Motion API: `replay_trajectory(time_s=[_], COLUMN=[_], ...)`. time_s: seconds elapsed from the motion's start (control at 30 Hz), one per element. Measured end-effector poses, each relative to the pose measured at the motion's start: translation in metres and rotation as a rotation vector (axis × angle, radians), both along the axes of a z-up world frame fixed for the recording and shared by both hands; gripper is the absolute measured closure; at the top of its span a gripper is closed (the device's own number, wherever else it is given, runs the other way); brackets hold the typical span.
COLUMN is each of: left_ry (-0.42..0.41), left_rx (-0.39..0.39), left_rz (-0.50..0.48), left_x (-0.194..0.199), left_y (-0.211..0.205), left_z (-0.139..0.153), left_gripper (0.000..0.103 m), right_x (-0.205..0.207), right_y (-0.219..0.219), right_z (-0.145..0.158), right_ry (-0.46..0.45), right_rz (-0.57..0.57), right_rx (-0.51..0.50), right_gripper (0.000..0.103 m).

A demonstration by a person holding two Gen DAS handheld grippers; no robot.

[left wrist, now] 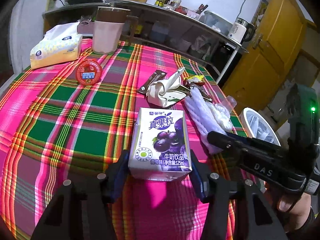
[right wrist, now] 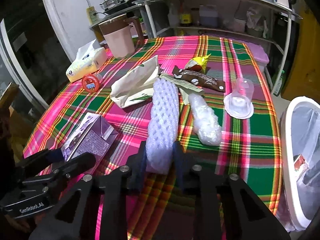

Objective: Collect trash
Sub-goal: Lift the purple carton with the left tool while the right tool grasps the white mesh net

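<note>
Trash litters the plaid tabletop [left wrist: 60,108]: left gripper [left wrist: 158,172] jaws open around a milk carton [left wrist: 160,140]; right gripper [right wrist: 159,160] jaws pinch a foam net sleeve [right wrist: 162,118], with a white bin [right wrist: 300,160] just past the tabletop's right edge.

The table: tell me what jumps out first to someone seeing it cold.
The loud pink-and-green plaid cloth dominates. Near its front edge a purple milk-drink carton stands between the open fingers of the left gripper, while the right gripper pinches a white foam net sleeve. Crumpled wrappers litter the middle, and a white bin waits at the right.
</note>
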State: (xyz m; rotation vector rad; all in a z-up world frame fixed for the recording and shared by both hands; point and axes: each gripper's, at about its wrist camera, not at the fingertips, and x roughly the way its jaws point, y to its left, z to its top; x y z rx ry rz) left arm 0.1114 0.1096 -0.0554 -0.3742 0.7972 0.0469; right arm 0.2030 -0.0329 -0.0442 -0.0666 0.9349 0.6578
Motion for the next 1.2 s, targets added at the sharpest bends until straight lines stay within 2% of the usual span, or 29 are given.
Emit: replay_trajectory(time_s=[0.1,0.17,0.7,1.2], left_ry=[-0.009,-0.015,-0.057,-0.103], left_rx=[0.007,0.016,0.052,0.088], left_rz=[-0.003,-0.004,-0.052,-0.185], left_x=[-0.002,-0.004,-0.014,-0.006], left_y=[-0.003,-0.005,-0.042,-0.098], left_z=[0.002,0.004,0.029,0.051], left_gripper=[0.048,0.048,0.049,0.049], right_x=[-0.004,-0.009,-0.044,-0.058], right_y=[-0.006,-0.011,-0.061,-0.120], right_z=[0.004,0.008,0.036,0.050], right_ry=[-0.014,-0.024,-0.093,-0.130], right_rz=[-0.004,-0.004,-0.054,-0.163], right_rx=[0.005,0.010,0.065,0.084], right_gripper=[0.081,0.087,0.088,0.088])
